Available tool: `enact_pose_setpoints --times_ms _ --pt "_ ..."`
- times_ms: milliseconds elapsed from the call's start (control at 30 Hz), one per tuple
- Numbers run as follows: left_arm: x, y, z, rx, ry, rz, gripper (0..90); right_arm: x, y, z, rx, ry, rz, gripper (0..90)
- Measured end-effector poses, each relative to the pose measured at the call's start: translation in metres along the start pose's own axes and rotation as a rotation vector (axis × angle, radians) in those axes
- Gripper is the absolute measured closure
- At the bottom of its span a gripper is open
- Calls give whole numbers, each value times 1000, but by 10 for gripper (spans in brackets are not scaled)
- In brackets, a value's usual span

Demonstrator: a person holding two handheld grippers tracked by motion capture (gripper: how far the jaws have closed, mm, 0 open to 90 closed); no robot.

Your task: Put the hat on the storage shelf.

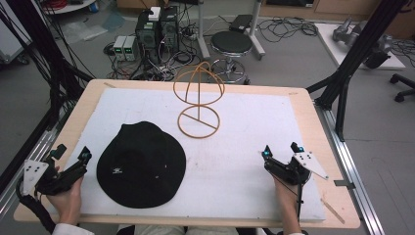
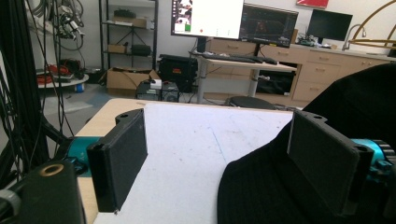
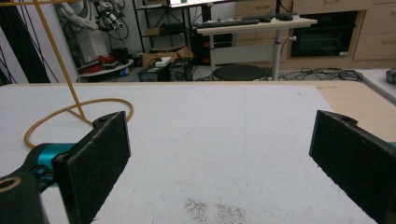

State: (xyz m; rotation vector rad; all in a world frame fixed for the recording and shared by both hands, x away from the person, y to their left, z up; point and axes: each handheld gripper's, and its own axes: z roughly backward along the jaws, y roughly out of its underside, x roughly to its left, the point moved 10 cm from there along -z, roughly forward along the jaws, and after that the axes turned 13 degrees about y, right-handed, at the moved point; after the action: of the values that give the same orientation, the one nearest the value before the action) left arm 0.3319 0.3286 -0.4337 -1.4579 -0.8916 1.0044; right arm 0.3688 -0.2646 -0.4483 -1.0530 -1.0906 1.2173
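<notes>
Black cloth is seen on the table: a floppy hat (image 1: 141, 164) with a wide brim is laid flat on the white mat (image 1: 235, 147), on the left side and near the front edge. A tiny white mark is seen on its brim. The mat is spread over a light wooden table (image 1: 306, 105).

Behind the hat, near the middle of the mat, a yellow wire stand (image 1: 198, 100) is set upright. It is made of a flat ring at the bottom, a thin post, and round hoops at the top. The stand and the hat are kept apart by a strip of bare mat.

The left gripper (image 1: 71, 157) is held by a hand (image 1: 66, 198) at the front left corner of the table, just beside the hat's brim. Its jaws are spread wide apart and nothing is held between them. In the left gripper view, the hat (image 2: 280, 186) is seen low on the right, with the right jaw over its brim. Whether that jaw is touching the cloth cannot be told.

The right gripper (image 1: 280, 149) is held by the other hand (image 1: 286, 196) near the front right of the mat, well apart from the hat. Its jaws are also spread wide, with only bare mat between them. In the right gripper view, the stand's ring (image 3: 70, 116) is seen far off on the left.

A black stool (image 1: 231, 44) and tangled cables are seen on the floor past the table.
</notes>
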Motion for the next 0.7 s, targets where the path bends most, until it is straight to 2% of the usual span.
enact_pose_setpoints --times_ms 200,700 --pt "1 0 1 -4 0 5 200 -2 0 0 11 4 -31 40" --pt "2 0 1 -6 -2 11 200 -2 0 0 9 6 -24 41"
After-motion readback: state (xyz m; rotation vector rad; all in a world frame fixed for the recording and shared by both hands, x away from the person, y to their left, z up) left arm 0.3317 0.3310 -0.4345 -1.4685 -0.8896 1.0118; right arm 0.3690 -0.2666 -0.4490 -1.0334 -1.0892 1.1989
